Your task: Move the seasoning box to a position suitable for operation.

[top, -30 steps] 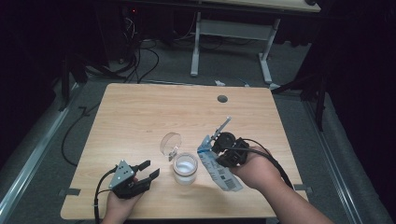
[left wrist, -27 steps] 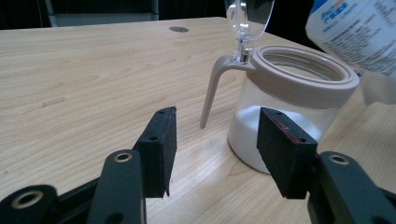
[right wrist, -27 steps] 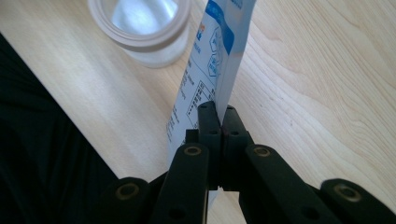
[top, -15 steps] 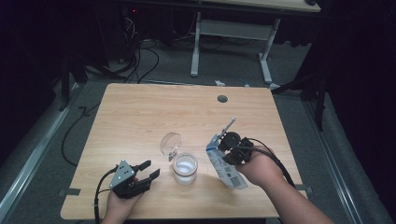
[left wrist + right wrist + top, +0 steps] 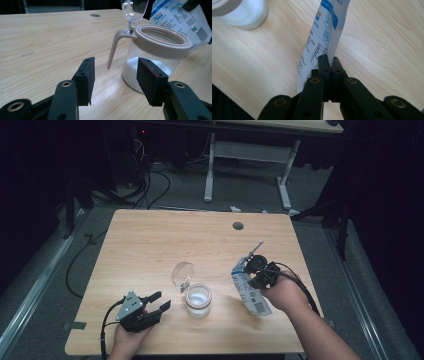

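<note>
1. The right gripper (image 5: pixel 252 270) is clamped on a blue-and-white bag (image 5: pixel 250 290), its jaws pinching the thin film near one edge; the bag hangs over the table (image 5: pixel 150 240), just right of the jar (image 5: pixel 198 301) and apart from it.
2. The jar stands upright near the table's front edge, white powder in its lower part, its clear lid (image 5: pixel 182 272) flipped up and back, the beige rim (image 5: pixel 163 37) fully exposed.
3. The left gripper (image 5: pixel 156 303) rests on the table just left of the jar with its jaws apart; the jar sits beyond its pads (image 5: pixel 86 77), untouched.
4. Judging from this, the step is handling the bag beside the open jar; do it well by keeping the pinch firm, since thin film slips easily.
5. Move the bag slowly and keep it clear of the raised lid and the curved handle (image 5: pixel 113 50); a knock could tip the jar.
6. Steadying the jar with the left gripper beforehand seems wise; close on the glass wall, not the rim.
</note>
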Tool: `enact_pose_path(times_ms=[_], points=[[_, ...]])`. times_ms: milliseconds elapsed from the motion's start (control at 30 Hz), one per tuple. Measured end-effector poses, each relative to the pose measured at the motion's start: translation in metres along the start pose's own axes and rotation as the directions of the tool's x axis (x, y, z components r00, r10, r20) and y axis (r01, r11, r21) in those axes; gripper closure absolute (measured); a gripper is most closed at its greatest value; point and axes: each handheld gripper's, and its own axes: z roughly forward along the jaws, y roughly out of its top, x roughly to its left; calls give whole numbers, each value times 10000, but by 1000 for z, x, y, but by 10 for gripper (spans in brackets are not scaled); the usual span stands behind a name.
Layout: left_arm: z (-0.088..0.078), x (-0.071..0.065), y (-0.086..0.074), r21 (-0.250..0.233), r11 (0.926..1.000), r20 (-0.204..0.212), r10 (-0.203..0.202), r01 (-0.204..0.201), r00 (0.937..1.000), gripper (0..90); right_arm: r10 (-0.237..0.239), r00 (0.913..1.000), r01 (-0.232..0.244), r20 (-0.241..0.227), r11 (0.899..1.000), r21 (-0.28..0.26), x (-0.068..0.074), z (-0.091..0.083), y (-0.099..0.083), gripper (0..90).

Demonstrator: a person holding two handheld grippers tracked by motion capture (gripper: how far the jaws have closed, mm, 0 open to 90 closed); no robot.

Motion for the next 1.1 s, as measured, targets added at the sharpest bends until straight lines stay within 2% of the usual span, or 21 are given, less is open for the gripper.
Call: enact_pose_path(times_ms=[167, 333, 467, 533, 700, 767, 833, 933, 1033, 1100], points=[[0, 0, 0, 8, 10000, 3, -17, 17, 10000, 491, 354, 9992, -352, 165, 9993, -143, -13, 3, -1, 899], [-1, 1, 1, -6, 10000, -20, -80, 80, 10000, 491, 676, 9968, -651, 425, 9961, -590, -23, 3, -2, 900], [-1, 1, 2, -49, 9998, -28, -172, 172, 9998, 491, 914, 9941, -840, 588, 9893, -1190, -26, 2, -6, 900], [-1, 1, 1, -26, 9999, -36, -171, 171, 9998, 491, 1058, 9920, -942, 692, 9836, -1535, -27, 2, -8, 900], [0, 1, 0, 1, 9998, -39, -194, 194, 9998, 490, 1431, 9870, -1212, 729, 9615, -2467, -27, 3, -14, 900], [0, 1, 0, 8, 9998, -43, -200, 200, 9998, 489, 1465, 9875, -1255, 578, 9537, -2733, -28, 3, -17, 900], [0, 1, 0, 48, 9998, -42, -174, 174, 9998, 489, 1423, 9875, -1172, 670, 9497, -2903, -27, 3, -19, 900], [0, 1, 0, 57, 9998, -34, -169, 169, 9999, 489, 1615, 9859, -1370, 440, 9296, -3421, -28, 2, -24, 900], [0, 1, 0, 54, 9999, -37, -158, 159, 9999, 489, 1729, 9840, -1452, 433, 9184, -3680, -29, 4, -29, 900], [0, 2, 1, 23, 9998, -48, -205, 205, 9998, 488, 1862, 9819, -1579, 355, 9072, -3900, -29, 5, -33, 900]])
